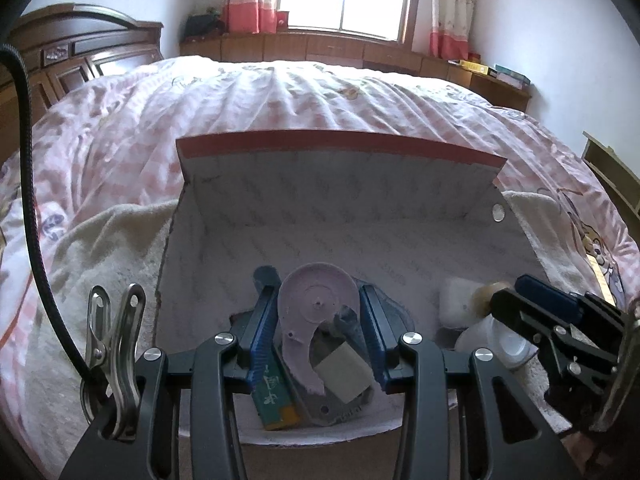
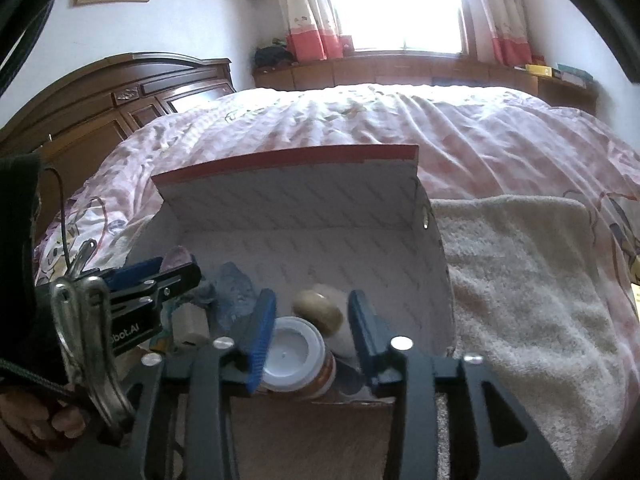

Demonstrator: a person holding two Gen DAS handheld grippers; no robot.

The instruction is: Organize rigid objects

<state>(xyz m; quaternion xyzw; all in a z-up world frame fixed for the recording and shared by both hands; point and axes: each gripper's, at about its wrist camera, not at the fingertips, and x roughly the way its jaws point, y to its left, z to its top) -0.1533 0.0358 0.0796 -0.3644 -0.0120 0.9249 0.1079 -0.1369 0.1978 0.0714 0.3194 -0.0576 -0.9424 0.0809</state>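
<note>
An open white cardboard box [image 1: 280, 216] with a red rim lies on a cream towel on the bed. My left gripper [image 1: 318, 320] is shut on a lilac hook-shaped plastic piece [image 1: 312, 300], held just above the box floor. Under it lie a green and yellow stick [image 1: 276, 400], a grey part and a beige block [image 1: 344, 372]. My right gripper [image 2: 312, 320] stands open in the box's right half [image 2: 400, 248]. A white-lidded jar [image 2: 288, 354] rests between its fingers against the left one, with a gap at the right. A beige round stone [image 2: 318, 310] sits just beyond.
The cream towel [image 2: 520, 280] spreads to the right of the box over a pink checked bedspread [image 1: 280, 96]. A dark wooden headboard [image 2: 120, 100] stands at the left. A wooden window ledge [image 1: 320, 48] with books runs behind. A metal clip [image 1: 116, 344] hangs by my left gripper.
</note>
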